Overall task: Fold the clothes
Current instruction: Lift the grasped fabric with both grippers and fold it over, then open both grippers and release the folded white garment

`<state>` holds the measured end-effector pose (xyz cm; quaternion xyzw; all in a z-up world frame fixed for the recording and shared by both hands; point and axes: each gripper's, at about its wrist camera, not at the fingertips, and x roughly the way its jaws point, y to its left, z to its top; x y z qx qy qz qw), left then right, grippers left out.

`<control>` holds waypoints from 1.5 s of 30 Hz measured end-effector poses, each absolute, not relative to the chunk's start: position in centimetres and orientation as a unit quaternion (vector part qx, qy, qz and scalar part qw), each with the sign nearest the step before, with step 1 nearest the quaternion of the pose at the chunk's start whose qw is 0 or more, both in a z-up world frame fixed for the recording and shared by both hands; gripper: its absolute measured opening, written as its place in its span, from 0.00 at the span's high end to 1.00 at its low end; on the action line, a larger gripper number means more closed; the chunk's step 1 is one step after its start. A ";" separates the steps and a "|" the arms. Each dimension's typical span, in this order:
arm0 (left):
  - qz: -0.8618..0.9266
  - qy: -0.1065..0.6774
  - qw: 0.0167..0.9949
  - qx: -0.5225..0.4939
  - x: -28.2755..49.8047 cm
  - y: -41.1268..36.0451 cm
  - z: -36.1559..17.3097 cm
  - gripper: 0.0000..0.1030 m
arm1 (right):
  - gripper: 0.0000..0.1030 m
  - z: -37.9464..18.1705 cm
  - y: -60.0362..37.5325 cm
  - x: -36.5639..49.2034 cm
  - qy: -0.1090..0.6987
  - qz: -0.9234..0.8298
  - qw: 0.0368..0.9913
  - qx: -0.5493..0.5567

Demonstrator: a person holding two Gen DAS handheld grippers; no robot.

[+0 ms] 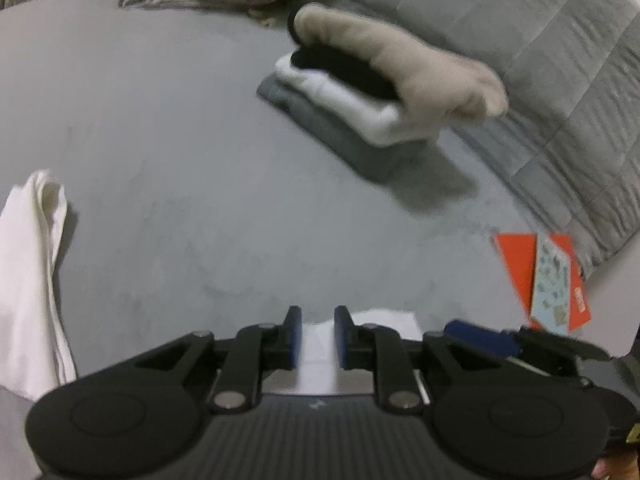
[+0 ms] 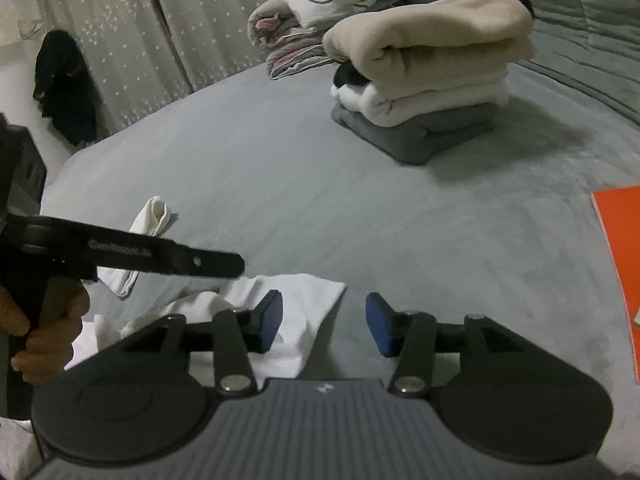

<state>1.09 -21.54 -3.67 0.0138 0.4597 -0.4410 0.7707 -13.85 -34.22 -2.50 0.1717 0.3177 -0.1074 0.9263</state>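
A good part of the folding looks done already. Across the grey bed stands a stack of folded clothes — a dark grey piece at the bottom, white ones above it, a beige fleece on top, with something black tucked in between. It sits well apart from me, near the quilted blanket.

What I am working on now is the white garment lying just in front of me. My left gripper has its jaws only a little apart, and white cloth shows in the narrow gap between them; whether the pads press on it I cannot tell. My right gripper stands spread, its left pad over the edge of the white garment, its right pad over bare sheet — it pinches nothing.

The garment is still rumpled on the left side, so I judge its fold is unfinished. A second white piece lies loosely rolled off to the left, not yet on the stack. An orange booklet rests by the bed's right edge. So, as I reckon it: several pieces done, at least two left.
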 end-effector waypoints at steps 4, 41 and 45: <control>-0.446 0.464 0.765 0.018 1.0 -22.3 -4.3 0.99 | 0.67 -3.4 -33.8 -12.6 0.327 -0.115 0.925 0.158; -0.559 0.343 0.753 0.045 -9.7 -32.1 -6.2 0.99 | 0.98 -2.4 -34.7 -22.6 0.322 -0.243 0.901 0.159; -0.547 0.346 0.761 0.034 -9.5 -31.8 -5.8 0.98 | 0.97 -2.3 -34.5 -22.5 0.324 -0.245 0.901 0.150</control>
